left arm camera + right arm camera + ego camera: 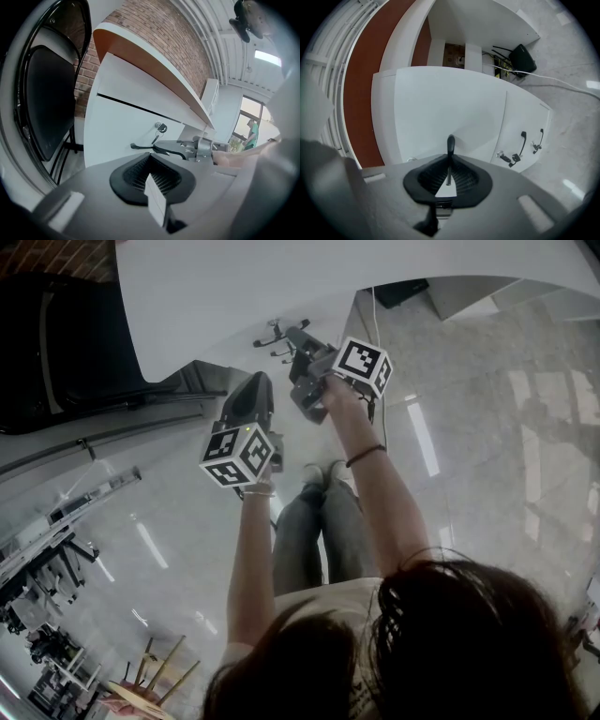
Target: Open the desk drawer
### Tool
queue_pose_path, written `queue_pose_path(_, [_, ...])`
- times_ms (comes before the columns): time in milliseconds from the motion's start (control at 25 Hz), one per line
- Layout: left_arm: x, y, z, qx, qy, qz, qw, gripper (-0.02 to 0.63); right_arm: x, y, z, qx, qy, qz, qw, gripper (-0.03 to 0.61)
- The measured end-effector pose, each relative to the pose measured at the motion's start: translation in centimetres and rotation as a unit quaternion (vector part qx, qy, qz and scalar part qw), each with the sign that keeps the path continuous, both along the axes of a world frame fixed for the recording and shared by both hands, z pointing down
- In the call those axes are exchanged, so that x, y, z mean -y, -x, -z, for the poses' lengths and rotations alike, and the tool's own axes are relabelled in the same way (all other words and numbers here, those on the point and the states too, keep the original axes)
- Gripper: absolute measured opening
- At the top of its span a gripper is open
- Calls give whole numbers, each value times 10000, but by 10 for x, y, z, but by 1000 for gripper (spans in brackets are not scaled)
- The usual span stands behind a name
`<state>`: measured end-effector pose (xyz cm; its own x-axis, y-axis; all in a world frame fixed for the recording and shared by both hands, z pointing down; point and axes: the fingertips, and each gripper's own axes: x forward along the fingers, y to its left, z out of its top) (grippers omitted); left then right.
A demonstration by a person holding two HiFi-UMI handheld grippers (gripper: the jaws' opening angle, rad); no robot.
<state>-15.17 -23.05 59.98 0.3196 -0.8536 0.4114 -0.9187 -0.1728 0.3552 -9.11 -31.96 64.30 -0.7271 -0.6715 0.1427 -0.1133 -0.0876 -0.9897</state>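
Pale polished floor (469,427) lies under a curved white desk (281,287). The right gripper (449,165) is seen pinched onto the black drawer handle (450,143). The left gripper (151,180) is held apart from the desk, pressed together on nothing. The drawer (122,129), with a key (161,126) in its lock, is judged shut, so the pull is not yet done. Its contents cannot be seen.

Black chair (56,343) left of desk (281,287), open floor (487,427) right
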Motion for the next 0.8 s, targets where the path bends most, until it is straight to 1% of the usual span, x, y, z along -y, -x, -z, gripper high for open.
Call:
queue_pose_path(240, [0,3,0,-17,37,10,10000,-8,-3,-2,-1,-45,60,-3,10000,25])
queue_pose_path(800, [-11,-4,5,-58,100,-29,9999,-6,-17,-9,0,-91,153,-23,9998,25])
